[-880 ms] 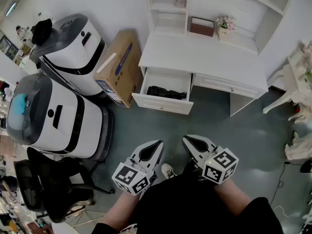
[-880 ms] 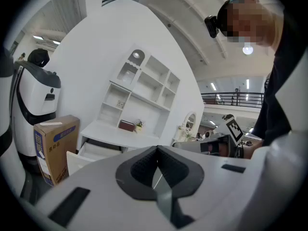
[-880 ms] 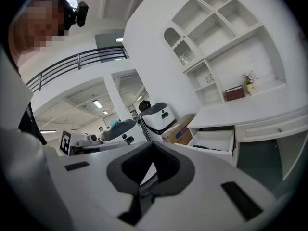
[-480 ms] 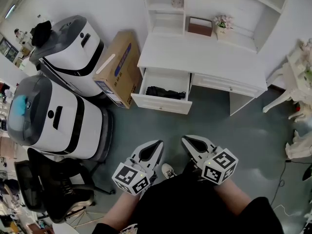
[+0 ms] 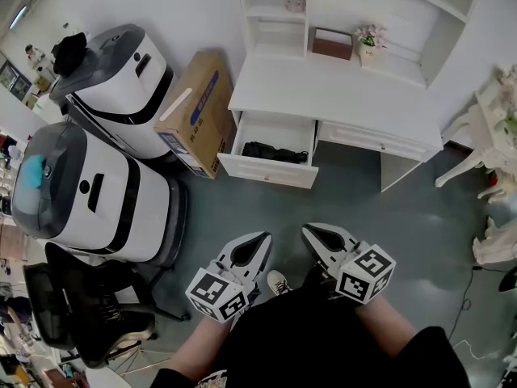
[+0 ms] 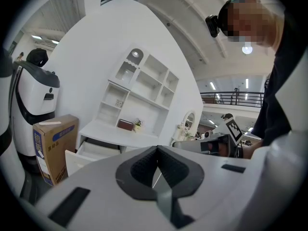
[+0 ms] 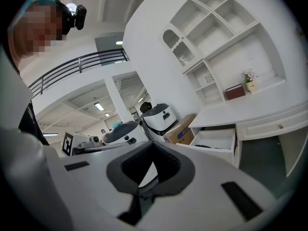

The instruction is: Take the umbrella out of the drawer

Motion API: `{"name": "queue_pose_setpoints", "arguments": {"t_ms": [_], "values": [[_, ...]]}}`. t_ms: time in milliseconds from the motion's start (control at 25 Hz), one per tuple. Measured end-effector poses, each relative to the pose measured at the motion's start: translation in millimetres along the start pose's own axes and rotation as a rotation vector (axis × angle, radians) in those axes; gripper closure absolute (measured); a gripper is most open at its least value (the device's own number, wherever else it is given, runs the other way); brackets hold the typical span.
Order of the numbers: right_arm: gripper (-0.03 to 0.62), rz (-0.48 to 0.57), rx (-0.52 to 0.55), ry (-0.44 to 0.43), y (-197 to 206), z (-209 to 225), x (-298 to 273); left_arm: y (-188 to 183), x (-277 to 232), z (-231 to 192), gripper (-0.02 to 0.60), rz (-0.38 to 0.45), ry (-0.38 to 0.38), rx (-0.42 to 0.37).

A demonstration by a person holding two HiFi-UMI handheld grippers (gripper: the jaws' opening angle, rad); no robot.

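A black folded umbrella [image 5: 275, 152] lies inside the open white drawer [image 5: 266, 173] at the left of a white desk [image 5: 339, 91], seen in the head view. Both grippers hang low near my body, well short of the drawer. My left gripper [image 5: 261, 240] is shut with nothing in it, its tips meeting [image 6: 156, 148]. My right gripper [image 5: 310, 234] is also shut and empty [image 7: 152, 143]. The right gripper view shows the drawer [image 7: 217, 139] ahead to the right, with a dark sliver of the umbrella [image 7: 204, 146] in it. In the left gripper view the drawer [image 6: 89, 151] is far off at the left.
A cardboard box [image 5: 196, 111] leans left of the drawer. Two large white-and-grey machines [image 5: 121, 71] [image 5: 89, 192] stand further left, with a black office chair [image 5: 89, 314] below them. A white chair [image 5: 485, 136] is at the right. Grey floor lies between me and the desk.
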State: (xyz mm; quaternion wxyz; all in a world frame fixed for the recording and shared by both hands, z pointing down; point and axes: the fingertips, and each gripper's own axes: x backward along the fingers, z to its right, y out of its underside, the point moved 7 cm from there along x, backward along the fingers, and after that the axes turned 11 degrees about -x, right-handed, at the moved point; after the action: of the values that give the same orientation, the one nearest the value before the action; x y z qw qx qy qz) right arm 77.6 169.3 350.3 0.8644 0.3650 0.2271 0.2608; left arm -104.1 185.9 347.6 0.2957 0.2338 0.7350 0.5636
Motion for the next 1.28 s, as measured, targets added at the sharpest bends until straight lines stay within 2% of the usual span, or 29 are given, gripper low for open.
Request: {"name": "queue_pose_setpoints", "arguments": {"t_ms": [720,1280], "values": [[0.592,-0.026,-0.009,0.0,6,0,-18,5,9,-13,0.577,0.008,-0.01,0.02],[0.592,-0.054,0.004,-0.008,9,-17,-37,7,28,-26,0.577,0.034,-0.034,0.039]]}}
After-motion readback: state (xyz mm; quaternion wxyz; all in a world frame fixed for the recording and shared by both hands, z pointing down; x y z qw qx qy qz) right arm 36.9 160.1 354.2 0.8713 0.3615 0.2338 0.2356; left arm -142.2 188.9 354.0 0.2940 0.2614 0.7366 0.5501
